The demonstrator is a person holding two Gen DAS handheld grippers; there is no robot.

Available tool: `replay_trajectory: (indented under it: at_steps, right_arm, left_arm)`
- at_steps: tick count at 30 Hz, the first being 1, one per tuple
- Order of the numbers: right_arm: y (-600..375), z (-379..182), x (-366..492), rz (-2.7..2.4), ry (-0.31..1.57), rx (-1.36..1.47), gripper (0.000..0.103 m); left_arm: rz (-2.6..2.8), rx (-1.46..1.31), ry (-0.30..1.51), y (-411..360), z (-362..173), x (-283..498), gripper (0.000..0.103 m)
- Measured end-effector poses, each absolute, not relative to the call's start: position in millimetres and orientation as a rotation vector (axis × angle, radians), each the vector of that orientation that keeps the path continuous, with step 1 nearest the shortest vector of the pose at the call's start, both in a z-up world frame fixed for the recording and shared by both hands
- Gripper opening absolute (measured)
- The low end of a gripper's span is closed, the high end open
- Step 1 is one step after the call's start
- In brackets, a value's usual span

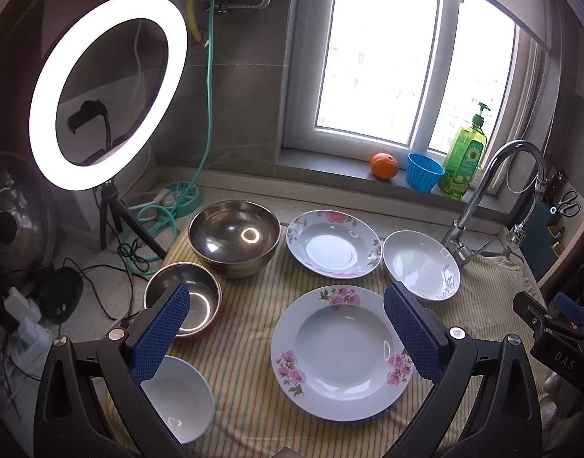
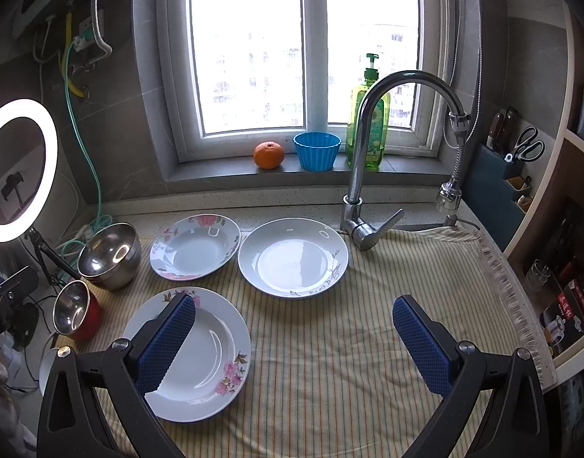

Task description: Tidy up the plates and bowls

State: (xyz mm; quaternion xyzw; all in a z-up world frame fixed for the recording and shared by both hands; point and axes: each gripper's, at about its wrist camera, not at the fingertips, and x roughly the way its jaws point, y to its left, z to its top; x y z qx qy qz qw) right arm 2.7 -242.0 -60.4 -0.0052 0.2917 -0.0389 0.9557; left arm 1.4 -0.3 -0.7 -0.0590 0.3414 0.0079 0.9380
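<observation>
Both claws hung wide and empty over the striped cloth: left gripper straddled the near floral plate, right gripper sat beside it over bare cloth. The rest lay apart: far floral plate, leaf-pattern plate, big steel bowl, small steel bowl, white bowl at the near left edge. Likely first step was stacking the two floral plates, so best to pinch the near plate's rim, lift level, centre it over the far one and lower gently; glazed rims would probably slip.
</observation>
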Motion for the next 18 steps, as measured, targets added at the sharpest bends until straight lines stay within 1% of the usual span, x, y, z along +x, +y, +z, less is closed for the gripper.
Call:
replay_trajectory:
  at_steps: [18]
  right_arm:
    - [-243.6,-61.7,3.9,-0.078,0.602,-0.010,0.102]
  left_arm:
    - [0.016,-0.123,0.699,-1.9,-3.0,0.6,0.101]
